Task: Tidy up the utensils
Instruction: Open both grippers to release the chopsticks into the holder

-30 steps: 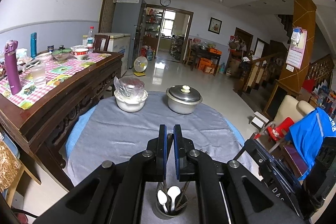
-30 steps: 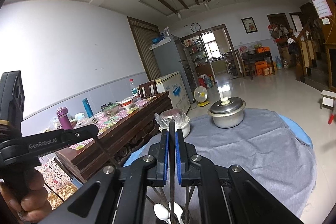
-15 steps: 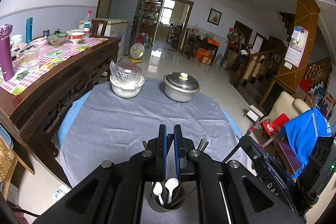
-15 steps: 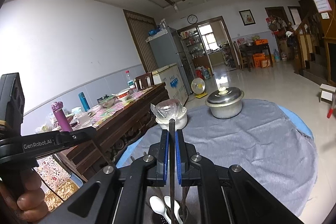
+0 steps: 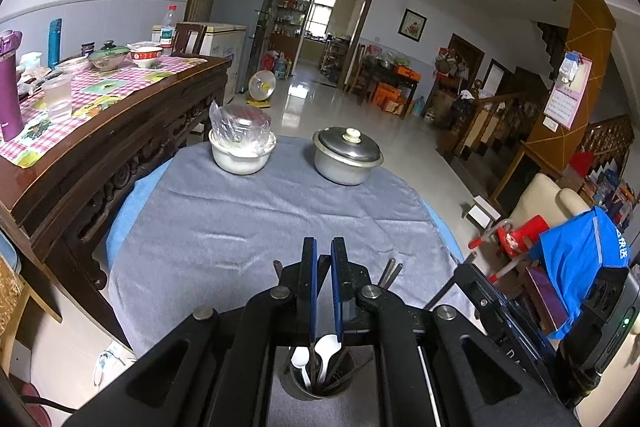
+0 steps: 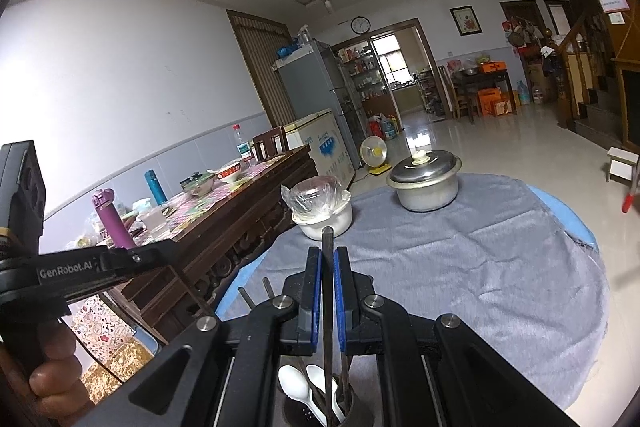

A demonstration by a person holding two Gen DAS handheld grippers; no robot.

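Observation:
A dark round utensil holder (image 5: 316, 385) stands at the near edge of the grey-clothed table, holding white spoons (image 5: 327, 347) and dark chopsticks. It also shows in the right wrist view (image 6: 320, 409). My right gripper (image 6: 328, 259) is shut on a dark chopstick (image 6: 328, 307) that stands upright with its lower end in the holder. My left gripper (image 5: 322, 251) hovers just above the holder, jaws nearly together with nothing between them. Other chopstick ends (image 5: 390, 271) stick up beside it.
A white bowl covered in plastic (image 5: 242, 145) and a lidded metal pot (image 5: 346, 155) stand at the table's far side. A dark wooden sideboard (image 5: 100, 131) with bottles and bowls runs along the left. A chair with blue cloth (image 5: 576, 259) is at the right.
Both grippers have tilted downward, so more of the table shows. The chopstick stays clamped in my right gripper over the holder.

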